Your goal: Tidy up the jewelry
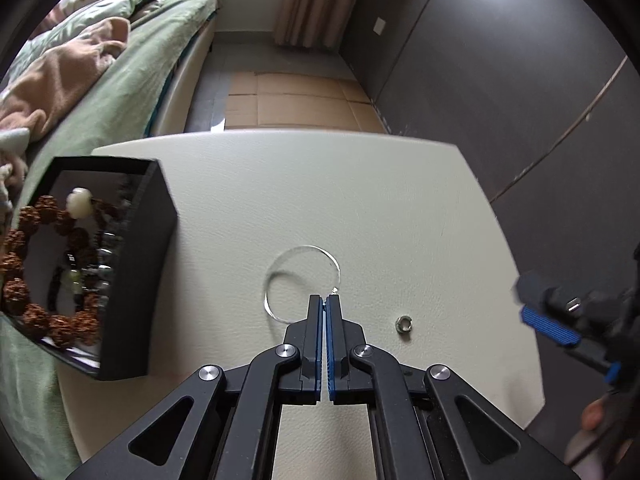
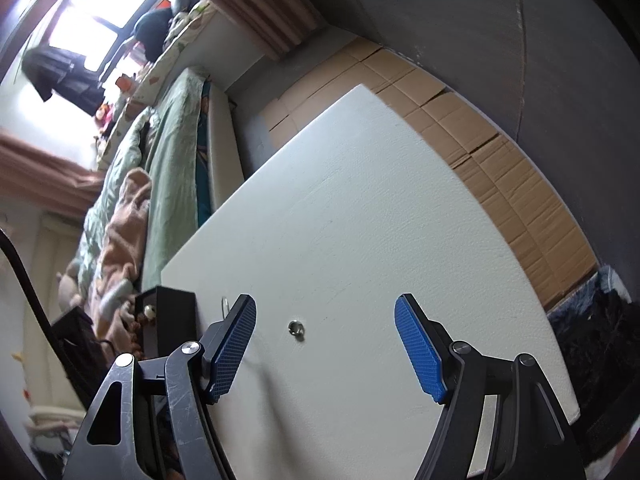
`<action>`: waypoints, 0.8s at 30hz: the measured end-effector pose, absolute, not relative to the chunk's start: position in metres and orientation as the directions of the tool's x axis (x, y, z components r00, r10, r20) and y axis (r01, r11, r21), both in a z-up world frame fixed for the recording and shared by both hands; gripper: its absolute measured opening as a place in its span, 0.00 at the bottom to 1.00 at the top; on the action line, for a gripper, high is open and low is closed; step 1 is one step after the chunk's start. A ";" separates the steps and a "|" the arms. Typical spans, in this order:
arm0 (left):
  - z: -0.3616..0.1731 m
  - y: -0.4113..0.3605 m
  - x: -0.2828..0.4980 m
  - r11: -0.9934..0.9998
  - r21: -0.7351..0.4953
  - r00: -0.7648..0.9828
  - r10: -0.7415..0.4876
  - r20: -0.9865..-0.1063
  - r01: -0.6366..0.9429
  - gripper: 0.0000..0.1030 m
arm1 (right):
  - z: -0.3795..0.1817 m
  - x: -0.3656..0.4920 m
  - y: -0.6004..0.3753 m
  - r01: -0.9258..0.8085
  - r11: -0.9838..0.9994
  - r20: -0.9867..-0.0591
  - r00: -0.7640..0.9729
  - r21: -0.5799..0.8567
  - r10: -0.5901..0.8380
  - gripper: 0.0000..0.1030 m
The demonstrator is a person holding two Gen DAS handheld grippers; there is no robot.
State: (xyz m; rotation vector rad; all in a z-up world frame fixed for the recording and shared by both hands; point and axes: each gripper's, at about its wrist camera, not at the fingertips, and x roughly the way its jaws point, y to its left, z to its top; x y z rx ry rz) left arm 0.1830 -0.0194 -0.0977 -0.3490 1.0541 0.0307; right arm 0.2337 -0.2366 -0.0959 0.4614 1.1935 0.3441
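A thin silver bangle (image 1: 301, 280) lies on the white table (image 1: 360, 200). My left gripper (image 1: 324, 300) is shut, its tips pinching the bangle's near rim. A small silver ring (image 1: 403, 323) lies on the table to its right and shows in the right wrist view (image 2: 296, 328). A black jewelry box (image 1: 132, 264) at the left holds brown bead bracelets (image 1: 24, 292) and other pieces; it also shows in the right wrist view (image 2: 168, 320). My right gripper (image 2: 325, 344) is open and empty, above the table with the ring between its fingers' line; it shows in the left wrist view (image 1: 560, 320).
A bed with green bedding (image 1: 120, 80) and a pink blanket runs along the table's left side. Flattened cardboard (image 1: 296, 100) covers the floor beyond the table. A dark wall (image 1: 500, 80) stands to the right. The table's far edge (image 2: 360, 92) is near the cardboard.
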 end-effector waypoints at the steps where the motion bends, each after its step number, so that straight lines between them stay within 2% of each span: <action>1: -0.093 -0.015 0.181 0.942 -0.273 0.510 -0.141 -0.849 -0.194 0.00 | -0.095 0.233 -0.231 -0.032 0.865 -0.810 0.335 0.501 0.481 0.70; 6: -0.072 -0.005 0.176 0.936 -0.295 0.555 -0.144 -0.819 -0.193 0.00 | -0.096 0.229 -0.206 -0.108 0.904 -0.842 0.331 0.415 0.426 0.68; 12: -0.068 0.007 0.175 0.927 -0.323 0.563 -0.166 -0.810 -0.191 0.00 | -0.109 0.227 -0.175 -0.193 0.923 -0.880 0.290 0.332 0.377 0.44; 24: -0.076 0.041 0.171 0.881 -0.393 0.518 -0.213 -0.828 -0.265 0.01 | -0.132 0.225 -0.144 -0.253 0.943 -0.923 0.262 0.215 0.281 0.42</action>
